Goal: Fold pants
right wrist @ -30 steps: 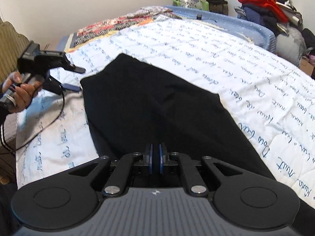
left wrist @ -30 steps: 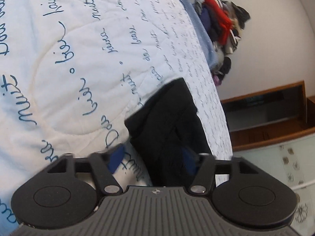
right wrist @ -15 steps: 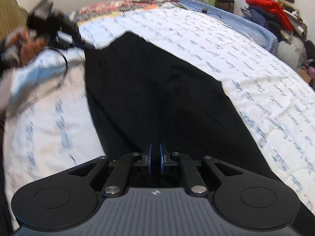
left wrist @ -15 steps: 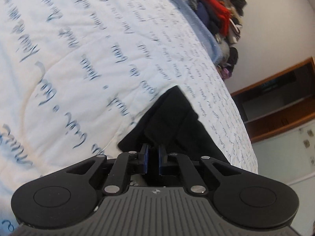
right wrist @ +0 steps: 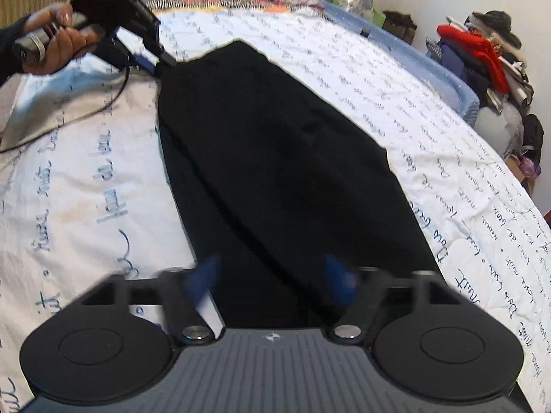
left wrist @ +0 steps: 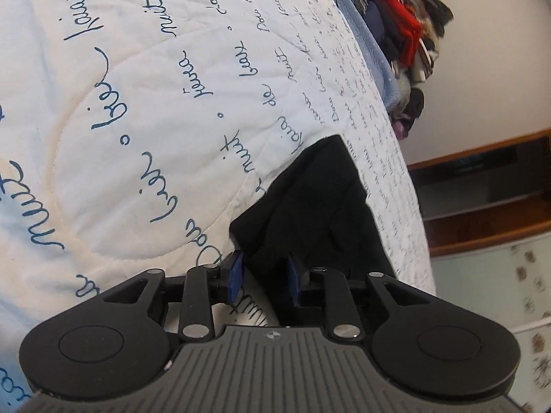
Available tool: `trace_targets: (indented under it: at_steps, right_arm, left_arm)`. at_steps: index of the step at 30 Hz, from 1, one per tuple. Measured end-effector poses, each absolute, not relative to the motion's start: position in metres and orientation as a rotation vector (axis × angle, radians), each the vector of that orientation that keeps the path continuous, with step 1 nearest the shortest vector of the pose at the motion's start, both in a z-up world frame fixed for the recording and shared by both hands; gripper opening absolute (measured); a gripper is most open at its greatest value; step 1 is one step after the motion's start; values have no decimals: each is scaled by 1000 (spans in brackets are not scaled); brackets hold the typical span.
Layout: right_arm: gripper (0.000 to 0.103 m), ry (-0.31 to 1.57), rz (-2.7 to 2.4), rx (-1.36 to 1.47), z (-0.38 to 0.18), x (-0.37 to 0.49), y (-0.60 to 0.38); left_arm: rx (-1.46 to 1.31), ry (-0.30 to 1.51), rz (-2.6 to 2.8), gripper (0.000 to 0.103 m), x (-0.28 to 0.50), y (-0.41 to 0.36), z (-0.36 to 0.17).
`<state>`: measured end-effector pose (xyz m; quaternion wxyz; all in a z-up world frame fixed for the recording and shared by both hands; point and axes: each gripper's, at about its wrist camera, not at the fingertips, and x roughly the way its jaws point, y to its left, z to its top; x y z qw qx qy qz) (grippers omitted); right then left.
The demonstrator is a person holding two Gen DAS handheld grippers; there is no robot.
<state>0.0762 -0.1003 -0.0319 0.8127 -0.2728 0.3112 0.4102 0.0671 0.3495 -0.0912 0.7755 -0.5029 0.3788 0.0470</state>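
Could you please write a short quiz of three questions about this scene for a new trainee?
1. True or false: the right gripper is clamped shut on the pants.
2. Which colour are the pants? A) red B) black C) white
3. What do the pants lie on?

Key:
1. False. Its jaws have just been opening and stand wide apart above the cloth.
2. B.
3. A white quilt with blue handwriting, spread on a bed. The left gripper, seen from its own camera, is at a corner of the pants, its jaws apart too.
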Motion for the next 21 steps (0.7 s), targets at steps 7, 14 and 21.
trace_targets:
  at_steps: [7, 14, 21]
  right_arm:
    - [76, 601, 849, -550, -18, 71, -103]
    - [76, 564, 796, -573, -19, 73, -107]
    - [76, 574, 791, -578, -20, 73, -111]
  left_arm:
    - [-1085, 822, 94, 36, 75, 347, -78]
    - [-1023, 840, 120, 11, 76, 342, -67]
    - [-1049, 875, 104, 31, 87, 344, -73]
